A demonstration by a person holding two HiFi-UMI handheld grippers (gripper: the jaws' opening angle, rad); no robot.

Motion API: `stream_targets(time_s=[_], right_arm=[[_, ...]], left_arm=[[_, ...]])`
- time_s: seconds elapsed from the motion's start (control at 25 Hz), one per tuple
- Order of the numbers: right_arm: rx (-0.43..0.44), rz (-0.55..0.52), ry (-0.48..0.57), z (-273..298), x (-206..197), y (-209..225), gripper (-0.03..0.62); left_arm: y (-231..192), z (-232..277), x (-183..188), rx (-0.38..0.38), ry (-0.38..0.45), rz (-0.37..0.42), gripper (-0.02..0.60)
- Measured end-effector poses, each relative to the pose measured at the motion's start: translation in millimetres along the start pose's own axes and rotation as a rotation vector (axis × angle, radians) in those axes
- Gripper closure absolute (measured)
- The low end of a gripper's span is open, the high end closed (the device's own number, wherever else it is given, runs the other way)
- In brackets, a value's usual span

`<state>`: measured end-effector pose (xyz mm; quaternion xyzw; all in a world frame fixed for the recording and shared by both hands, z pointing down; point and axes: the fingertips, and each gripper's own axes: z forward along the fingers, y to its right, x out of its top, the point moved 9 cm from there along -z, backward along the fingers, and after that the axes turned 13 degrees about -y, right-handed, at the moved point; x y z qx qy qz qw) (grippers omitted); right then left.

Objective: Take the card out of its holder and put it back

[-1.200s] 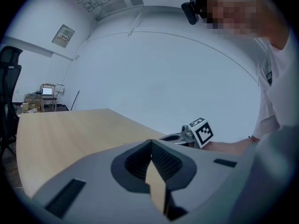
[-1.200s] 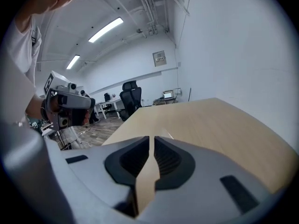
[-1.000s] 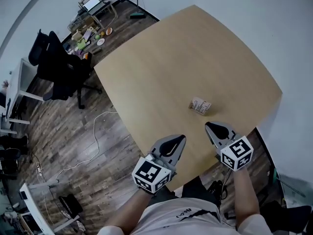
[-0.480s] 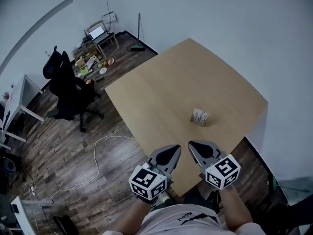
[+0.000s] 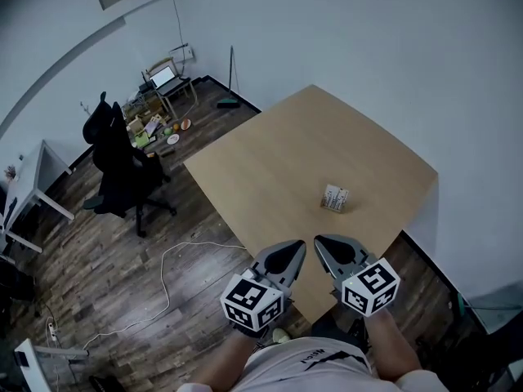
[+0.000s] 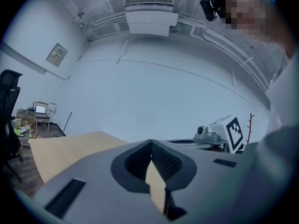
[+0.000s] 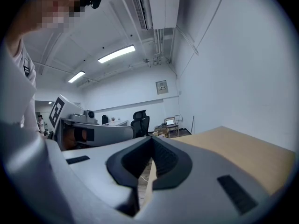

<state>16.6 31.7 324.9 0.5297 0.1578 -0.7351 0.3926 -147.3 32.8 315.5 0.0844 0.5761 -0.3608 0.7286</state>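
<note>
Evidently idle: grey left gripper (image 5: pixel 292 250) and right gripper (image 5: pixel 325 247) both fully closed, empty. Small pale card holder (image 5: pixel 334 198) sat on tan wooden table (image 5: pixel 270 162), well ahead of right jaws. Card likely light, thin, slippery; pinch exposed top edge, brace holder against sliding.

The room is evenly, coolly lit from above. Ceiling light strips (image 7: pixel 117 53) glow white in the right gripper view, and one more shows at the top edge of the left gripper view. Shadows on the bench (image 5: pixel 310 153) are faint and soft. Every view bows hard toward its edges; both gripper views darken at the corners — their near jaws look soft, out of focus.
</note>
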Motion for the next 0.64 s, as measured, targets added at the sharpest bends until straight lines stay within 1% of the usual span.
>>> stream_targets(time_s=[0.24, 0.64], right_arm=[[0.003, -0.018, 0.010, -1.2, 6.4, -18.2, 0.582], [0.001, -0.042, 0.026, -4.5, 15.9, -14.6, 0.582]], left_arm=[[1.8, -16.0, 1.3, 0.009, 0.021, 0.006, 0.569], [2.4, -14.1, 4.0, 0.022, 0.031, 0.009, 0.569]])
